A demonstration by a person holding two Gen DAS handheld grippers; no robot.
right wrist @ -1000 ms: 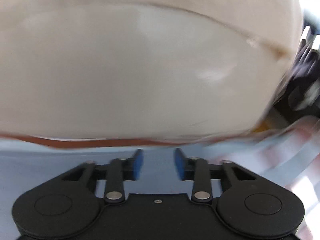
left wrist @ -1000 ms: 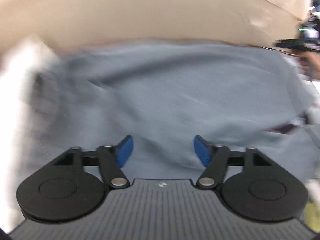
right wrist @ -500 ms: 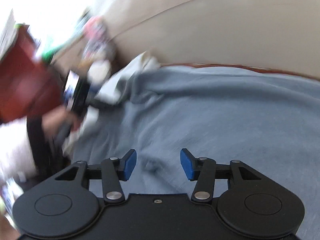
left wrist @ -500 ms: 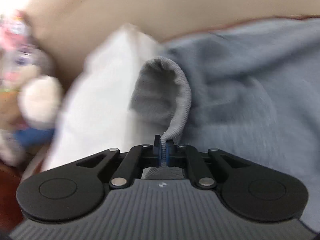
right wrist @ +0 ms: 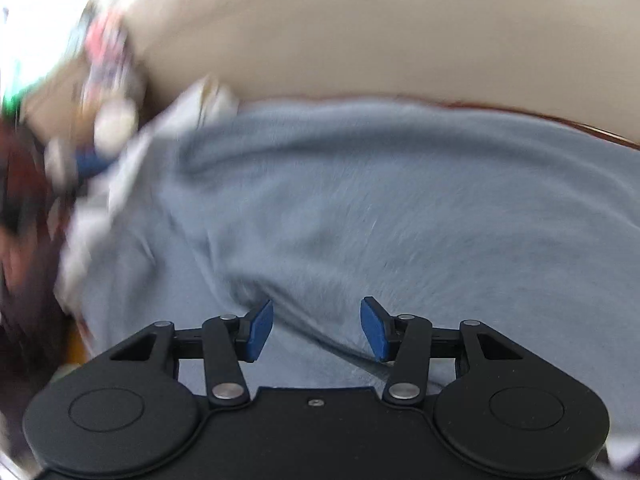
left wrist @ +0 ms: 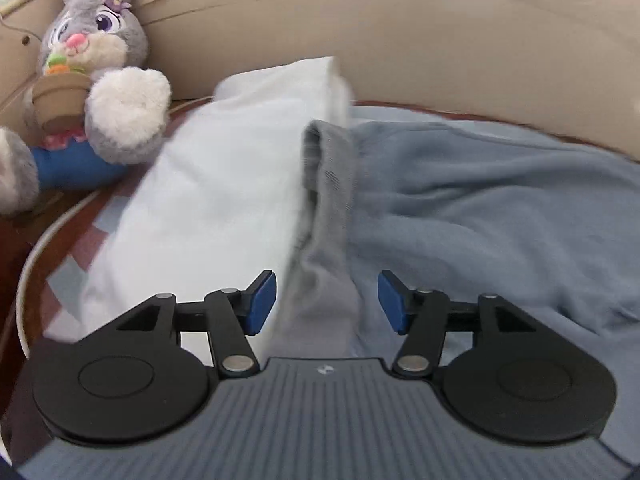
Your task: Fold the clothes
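A blue-grey sweatshirt (left wrist: 480, 208) lies spread on the surface; its ribbed cuff (left wrist: 328, 168) runs down between the jaws of my left gripper (left wrist: 327, 304), which is open and holds nothing. A white garment (left wrist: 224, 184) lies to the left of the cuff, partly under it. In the right wrist view the same sweatshirt (right wrist: 380, 208) fills the middle, blurred. My right gripper (right wrist: 317, 330) is open just above a crease in its cloth.
A grey plush rabbit (left wrist: 92, 80) sits at the far left against the beige sofa back (left wrist: 400, 32). A checked cover (left wrist: 80, 248) and a dark wooden edge (left wrist: 24, 240) show at left. The left of the right wrist view is blurred.
My left gripper was shut on the ribbed cuff half a second ago and has opened, letting it go. The right gripper stayed open and moved over the sweatshirt.
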